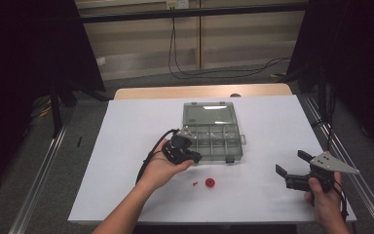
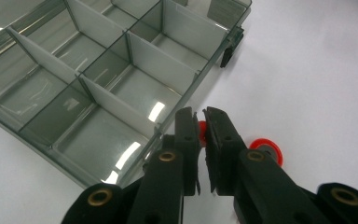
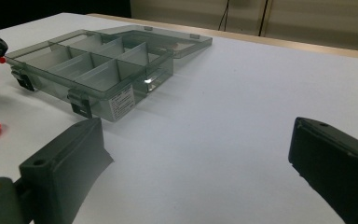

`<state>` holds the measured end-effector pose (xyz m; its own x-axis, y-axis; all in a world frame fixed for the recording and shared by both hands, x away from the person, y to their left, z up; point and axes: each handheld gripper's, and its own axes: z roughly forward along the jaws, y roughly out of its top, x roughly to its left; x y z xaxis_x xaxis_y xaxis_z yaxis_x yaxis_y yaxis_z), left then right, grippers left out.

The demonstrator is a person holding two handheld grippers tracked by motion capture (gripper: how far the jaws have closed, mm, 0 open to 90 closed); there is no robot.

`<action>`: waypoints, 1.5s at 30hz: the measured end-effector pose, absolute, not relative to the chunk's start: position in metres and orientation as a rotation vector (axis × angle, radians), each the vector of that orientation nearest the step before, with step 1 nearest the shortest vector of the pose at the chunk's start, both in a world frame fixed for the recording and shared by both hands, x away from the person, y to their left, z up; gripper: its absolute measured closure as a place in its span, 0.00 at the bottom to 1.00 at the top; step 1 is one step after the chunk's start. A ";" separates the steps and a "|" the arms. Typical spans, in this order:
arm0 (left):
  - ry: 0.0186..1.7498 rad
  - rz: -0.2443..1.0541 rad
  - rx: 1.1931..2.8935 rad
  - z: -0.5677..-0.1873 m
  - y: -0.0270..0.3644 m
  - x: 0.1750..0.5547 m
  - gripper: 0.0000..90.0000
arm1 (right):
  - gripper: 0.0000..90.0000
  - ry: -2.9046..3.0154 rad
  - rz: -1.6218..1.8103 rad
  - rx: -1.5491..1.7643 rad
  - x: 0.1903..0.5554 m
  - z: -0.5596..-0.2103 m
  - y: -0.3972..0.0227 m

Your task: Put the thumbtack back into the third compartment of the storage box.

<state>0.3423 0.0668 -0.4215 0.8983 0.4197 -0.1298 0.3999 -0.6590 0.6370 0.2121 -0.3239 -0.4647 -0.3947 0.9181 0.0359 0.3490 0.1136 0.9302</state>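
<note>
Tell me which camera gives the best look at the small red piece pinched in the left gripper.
The left gripper view: the small red piece sits close up between the nearly shut jaws of the left gripper. The right gripper view catches a red speck at that gripper's tip; in the high view the hand covers it.

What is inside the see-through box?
The box is open, and the compartments in view look empty, with only grey dividers. The left gripper, shut on a small red part, hides a corner.
</note>
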 end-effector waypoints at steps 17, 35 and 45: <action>0.594 0.032 2.340 -0.420 0.053 0.354 0.93 | 0.04 1.817 1.272 1.229 0.212 -0.465 -0.325; 0.624 0.042 2.316 -0.417 0.042 0.372 0.93 | 0.04 1.815 1.275 1.227 0.212 -0.465 -0.326; 0.624 0.057 2.321 -0.416 0.033 0.384 0.93 | 0.04 1.815 1.278 1.232 0.211 -0.464 -0.326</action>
